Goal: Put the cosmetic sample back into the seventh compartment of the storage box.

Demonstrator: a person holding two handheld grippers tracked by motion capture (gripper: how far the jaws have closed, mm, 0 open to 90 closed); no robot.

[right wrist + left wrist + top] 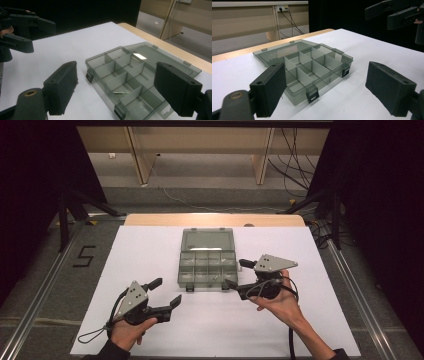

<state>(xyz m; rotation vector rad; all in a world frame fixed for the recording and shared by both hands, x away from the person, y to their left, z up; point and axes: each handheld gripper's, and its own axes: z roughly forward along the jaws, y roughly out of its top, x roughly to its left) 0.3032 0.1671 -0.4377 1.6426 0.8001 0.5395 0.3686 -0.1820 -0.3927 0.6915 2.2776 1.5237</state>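
Note:
A smoky clear compartment box [207,267] lies open at the middle of the white table, its lid [207,240] flat behind it. A thin metal piece [121,92] rests in one near compartment. My left gripper [167,292] hovers open to the front left of the box, apart from it; in its own view its jaws frame the box [312,66]. My right gripper [235,273] is open right beside the box's right front corner, with nothing between its jaws. The right gripper view looks down on the box [117,72] and shows the left gripper [22,25] farther off.
White sheet [150,250] covers the table, with a wooden edge [215,219] at the back. Two black latches [312,96] hang on the box's front wall. Floor cables and dark stands flank the table. The right gripper [397,12] appears high in the left gripper view.

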